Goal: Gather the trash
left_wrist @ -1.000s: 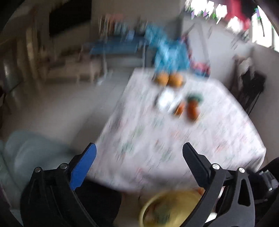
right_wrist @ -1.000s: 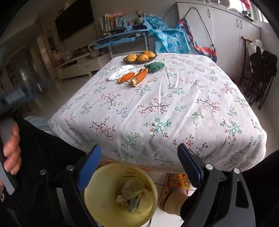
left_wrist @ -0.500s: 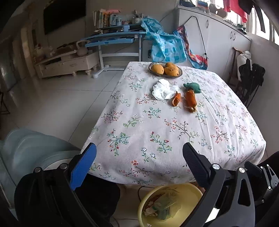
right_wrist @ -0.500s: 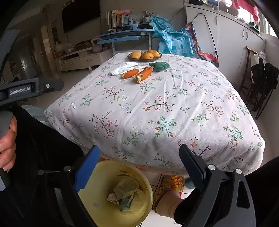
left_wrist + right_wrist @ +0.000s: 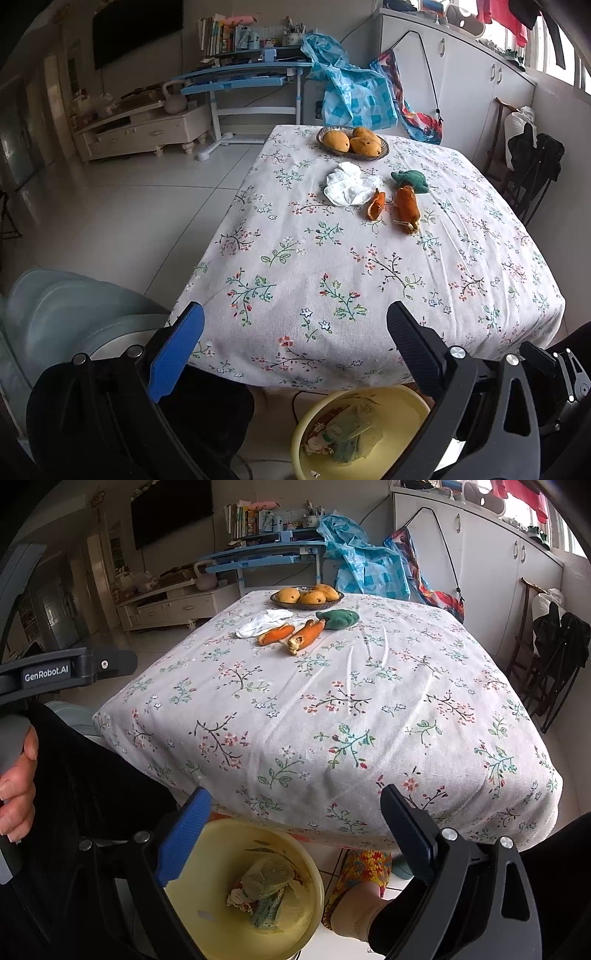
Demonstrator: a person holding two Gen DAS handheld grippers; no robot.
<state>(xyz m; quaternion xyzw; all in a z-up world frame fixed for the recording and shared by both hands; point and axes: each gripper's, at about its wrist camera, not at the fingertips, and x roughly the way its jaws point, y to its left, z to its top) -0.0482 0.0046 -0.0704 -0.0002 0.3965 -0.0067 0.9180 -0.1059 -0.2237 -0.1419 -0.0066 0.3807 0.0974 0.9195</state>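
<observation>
Table draped in a white cloth printed with small flower sprigs point(image 5: 369, 258); both grippers sit at its near edge, above the floor, pointing across the top.

Left gripper point(image 5: 295, 332): jaws wide apart, nothing between them; one blue-padded finger, one black ribbed finger. Right gripper point(image 5: 295, 812): same build, jaws likewise spread and empty. In the right wrist view a hand point(image 5: 16, 786) grips the grey handle of the other tool at the left edge; a black bar there reads "GenRobot.AI".

Trash on the table, far half, well apart from both grippers: a crumpled white tissue point(image 5: 351, 184); just beside it a curled orange peel point(image 5: 376, 206); next to that an orange carrot-shaped plush toy point(image 5: 406, 208) with a frayed near end; its green knitted leafy top point(image 5: 410, 179) lies at the far end, whether joined or only touching I cannot tell. Behind these, near the far edge, a shallow dark woven dish point(image 5: 369, 155) with three yellow-orange mangoes point(image 5: 335, 141).

On the tiled floor below the near table edge: a round pale-yellow plastic basin point(image 5: 295, 915); inside it crumpled wrappers and a clear plastic bag point(image 5: 266, 886). Beside the basin in the right wrist view, a foot in a floral slipper point(image 5: 354, 897).
</observation>
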